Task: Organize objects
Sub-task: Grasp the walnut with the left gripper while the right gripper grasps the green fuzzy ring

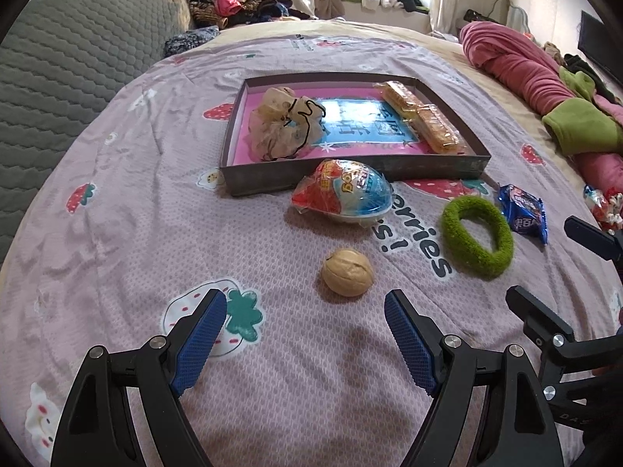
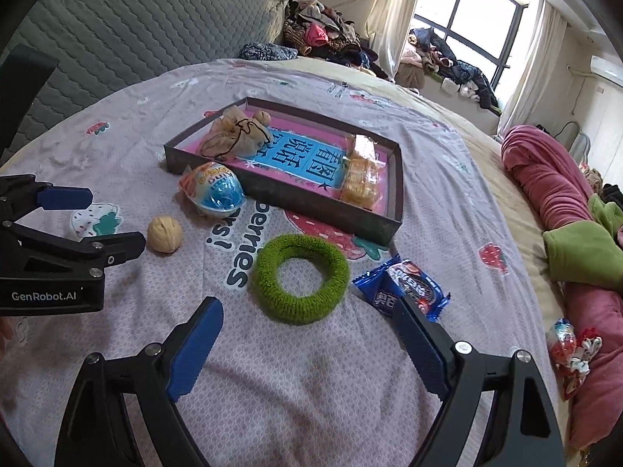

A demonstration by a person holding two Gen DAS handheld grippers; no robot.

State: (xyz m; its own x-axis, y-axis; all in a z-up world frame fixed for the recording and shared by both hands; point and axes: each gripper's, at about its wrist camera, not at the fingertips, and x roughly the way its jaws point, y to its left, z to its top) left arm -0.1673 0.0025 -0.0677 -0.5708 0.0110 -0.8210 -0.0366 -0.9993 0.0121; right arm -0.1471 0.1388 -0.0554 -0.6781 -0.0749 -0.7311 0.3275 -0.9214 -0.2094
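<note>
Some stuff is hard to read here. The little red-and-white packets [image 2: 574,354] at the right edge of the bed are too warped by the lens to identify, and the left wrist view cuts them off almost completely. The walnut tucked in the far corner of the tray [image 2: 392,221] behind the mesh drawstring pouch [image 2: 233,136] only shows in the right wrist view; from the left the pouch mostly covers it.

Everything sits on a bedsheet [image 1: 117,233] with strawberry prints. The tray holds the pouch on its left and wrapped cakes [image 1: 420,116] on its right. Just in front of the tray's near wall is a plastic toy egg [image 1: 342,194], touching or almost touching it, can't tell. Nearer is a loose walnut [image 1: 346,271], and to the right a green scrunchie [image 2: 300,278] with a blue Oreo packet [image 2: 405,288] just beside it.

The left gripper [image 1: 305,313] has its jaws spread wide, nothing in them, the walnut just beyond the tips. The right gripper [image 2: 307,321] is also wide open and empty, near the scrunchie, its right finger overlapping the Oreo packet in view.
</note>
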